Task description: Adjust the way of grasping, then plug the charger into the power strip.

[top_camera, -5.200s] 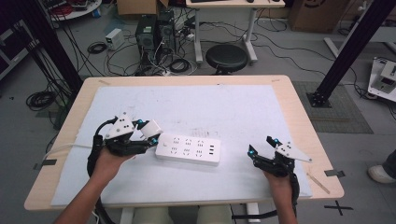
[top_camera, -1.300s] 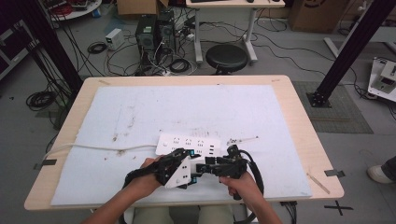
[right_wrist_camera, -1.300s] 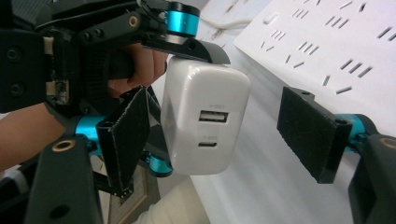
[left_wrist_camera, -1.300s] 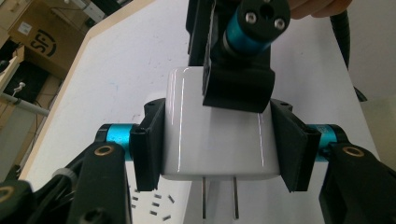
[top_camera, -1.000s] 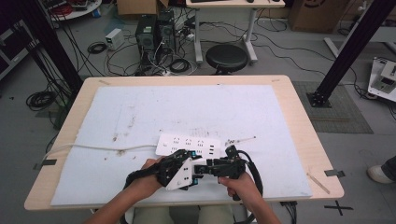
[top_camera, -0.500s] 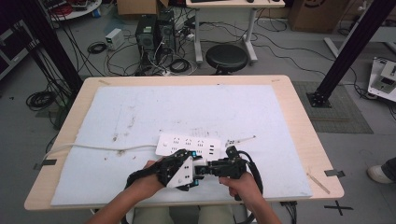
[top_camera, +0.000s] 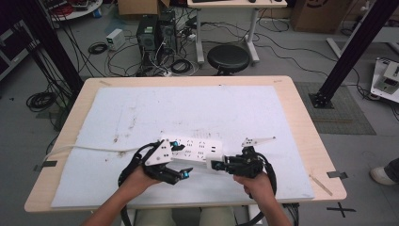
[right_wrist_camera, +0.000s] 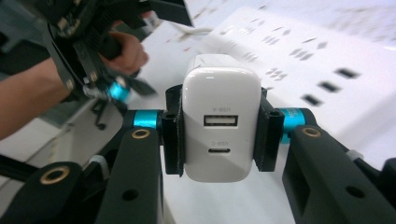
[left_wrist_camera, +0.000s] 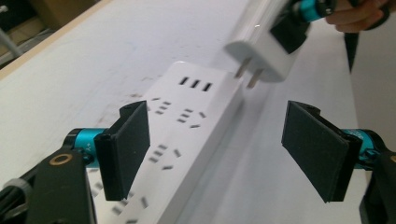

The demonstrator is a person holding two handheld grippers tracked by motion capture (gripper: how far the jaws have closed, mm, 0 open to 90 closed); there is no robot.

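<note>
Wooden table (top_camera: 301, 122) under white mat (top_camera: 197, 113), grey floor beyond with stool (top_camera: 228, 57), computer towers (top_camera: 154, 33) and loose cables. Power strip (top_camera: 192, 148): white, flat on mat, near front edge, about midway between left and right edges; white cord (top_camera: 89, 149) running off toward left edge. Charger (right_wrist_camera: 220, 116): white, two ports on its rear face in right gripper view, two flat prongs visible in left gripper view (left_wrist_camera: 261, 51); clamped by its sides between pads of right gripper (top_camera: 217, 165), raised just above mat at strip's front right end, prongs clear of strip. Left gripper (top_camera: 181, 160): jaws just opening, now standing wide, nothing between pads, poised over strip's front left part; pads apart from strip. Left hand (top_camera: 134, 178) and right hand (top_camera: 254, 181) near front edge, forearms entering from below. White bracket (top_camera: 258, 140) lying on mat just right of strip.
</note>
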